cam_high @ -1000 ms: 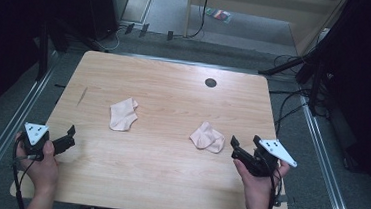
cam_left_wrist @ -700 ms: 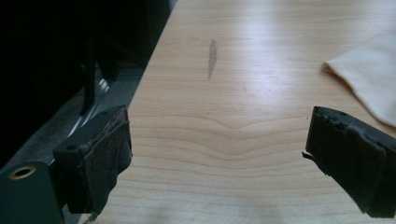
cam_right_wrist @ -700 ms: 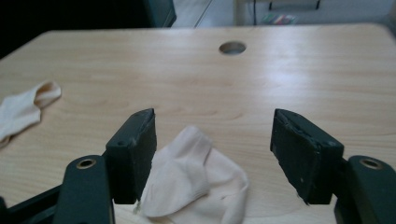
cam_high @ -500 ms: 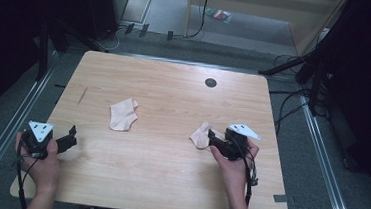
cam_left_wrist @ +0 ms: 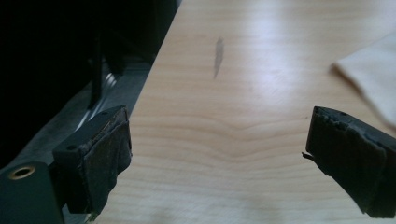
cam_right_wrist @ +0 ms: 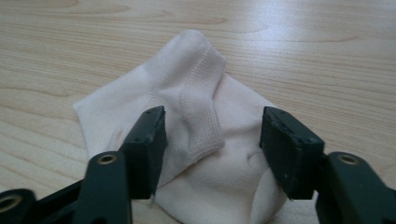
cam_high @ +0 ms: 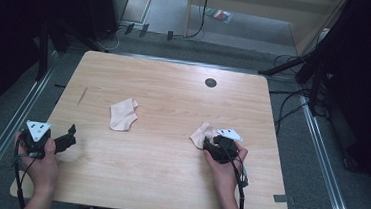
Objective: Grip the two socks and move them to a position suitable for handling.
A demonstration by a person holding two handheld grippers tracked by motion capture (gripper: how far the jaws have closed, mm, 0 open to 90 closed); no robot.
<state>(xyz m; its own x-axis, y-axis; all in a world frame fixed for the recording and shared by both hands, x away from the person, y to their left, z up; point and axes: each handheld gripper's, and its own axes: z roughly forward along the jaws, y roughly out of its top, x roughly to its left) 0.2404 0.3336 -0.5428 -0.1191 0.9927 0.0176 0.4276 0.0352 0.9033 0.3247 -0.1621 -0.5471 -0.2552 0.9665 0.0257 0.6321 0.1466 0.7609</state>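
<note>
At lower right of the high view: right gripper [cam_high: 210,145] half open, jaws just been closing astride the pale sock [cam_right_wrist: 196,140], not yet pinching | lower left: left gripper [cam_high: 69,139] wide open, empty, hand resting on the table [cam_high: 167,183].

Pale knit cloth sock [cam_right_wrist: 196,140], ribbed cuff, smooth light wood-grain table [cam_high: 168,173], faintly glossy

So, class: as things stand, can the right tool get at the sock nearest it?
Probably yes. The right tool is already down over the right sock, jaws astride its folded cuff and just closing, pads not yet pressing. Nothing lies between them on the table.
</note>
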